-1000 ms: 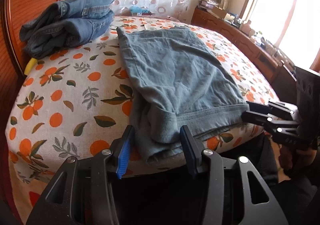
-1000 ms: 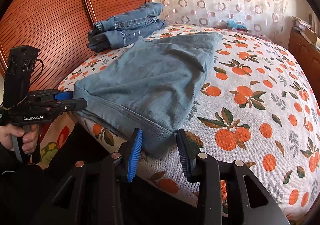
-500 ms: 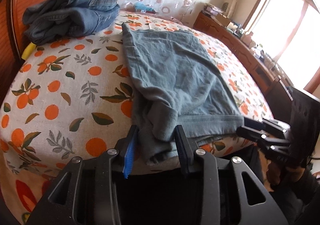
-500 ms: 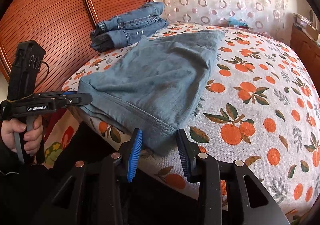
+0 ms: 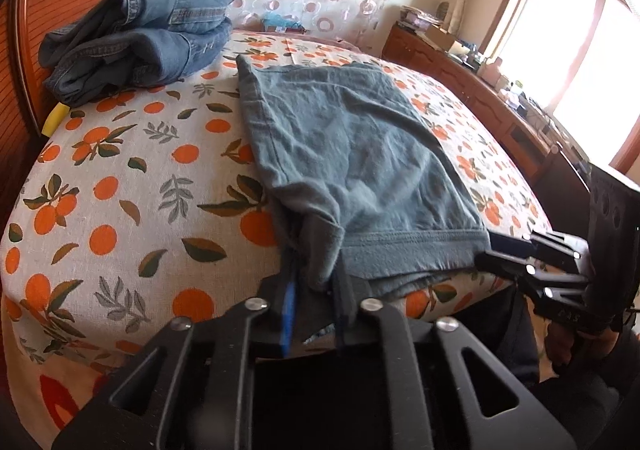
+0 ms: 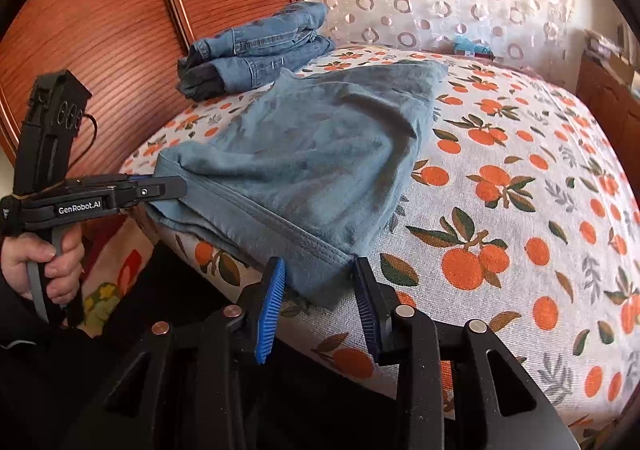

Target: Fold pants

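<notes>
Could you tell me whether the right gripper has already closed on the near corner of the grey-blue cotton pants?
No: the right gripper is open, its fingers either side of the grey-blue cotton pants' corner without pinching.

left wrist: near-left bed (image 5: 120, 177) edge, facing headboard | right wrist: near-right | shared: pants (image 5: 352, 153)

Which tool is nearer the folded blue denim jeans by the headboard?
Left. The left tool grips the grey-blue pants' corner on the jeans' side; the right tool is farther off.

Both claws matte blk plastic w/ silver screws, blue ribbed pads (image 6: 271, 304); left claw (image 6: 168, 187) marked "GenRobot.AI", blk cable; bare-skinned hand (image 6: 42, 264), dark sleeve.
</notes>
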{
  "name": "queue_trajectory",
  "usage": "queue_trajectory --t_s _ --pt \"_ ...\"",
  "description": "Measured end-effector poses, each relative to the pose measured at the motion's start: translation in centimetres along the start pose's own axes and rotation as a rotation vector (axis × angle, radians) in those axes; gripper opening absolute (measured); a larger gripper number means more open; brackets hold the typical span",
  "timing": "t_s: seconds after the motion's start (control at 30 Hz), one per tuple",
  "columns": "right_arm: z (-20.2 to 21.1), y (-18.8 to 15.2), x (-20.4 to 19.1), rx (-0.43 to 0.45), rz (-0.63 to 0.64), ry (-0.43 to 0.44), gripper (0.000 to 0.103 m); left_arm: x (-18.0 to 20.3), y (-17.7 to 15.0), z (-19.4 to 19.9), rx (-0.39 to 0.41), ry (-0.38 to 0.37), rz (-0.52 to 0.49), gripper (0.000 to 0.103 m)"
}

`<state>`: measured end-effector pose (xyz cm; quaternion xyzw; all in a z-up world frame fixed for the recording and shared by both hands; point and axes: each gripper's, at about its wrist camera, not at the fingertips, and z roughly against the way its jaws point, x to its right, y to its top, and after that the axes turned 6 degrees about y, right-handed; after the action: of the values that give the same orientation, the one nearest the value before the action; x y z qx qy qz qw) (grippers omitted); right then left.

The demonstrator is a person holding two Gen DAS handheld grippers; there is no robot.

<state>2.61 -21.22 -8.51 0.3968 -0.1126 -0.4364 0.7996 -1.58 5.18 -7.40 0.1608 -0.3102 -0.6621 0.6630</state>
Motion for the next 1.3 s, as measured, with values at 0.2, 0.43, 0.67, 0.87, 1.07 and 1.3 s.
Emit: queue_trajectory --t_s 0.2,0.43,0.67,0.87,1.07,1.3 --pt "0.8 0.2 0.1 0.01 0.005 0.024 0.009 0.4 -0.9 0.9 0.006 -0.008 -0.012 0.01" --pt "1.0 -0.4 0.5 0.007 -0.004 0.035 0.008 0.8 -1.7 1.1 -0.001 0.033 -0.023 0.015" --pt "0.9 -0.6 0.5 0.014 0.001 0.039 0.008 0.8 -1.9 1.1 -0.011 0.04 -0.006 0.019" --pt "0.9 -0.6 0.5 0.023 -0.009 0.045 0.008 0.9 -2.2 1.3 -0.004 0.019 0.007 0.011" --pt "2.1 1.0 1.4 0.065 -0.022 0.081 0.008 1.0 -0.7 2.3 0.026 -0.005 -0.009 0.008" --pt "2.2 4.6 2.1 0.095 0.022 0.07 0.007 0.3 3.3 2.0 0.068 -0.007 -0.009 0.008"
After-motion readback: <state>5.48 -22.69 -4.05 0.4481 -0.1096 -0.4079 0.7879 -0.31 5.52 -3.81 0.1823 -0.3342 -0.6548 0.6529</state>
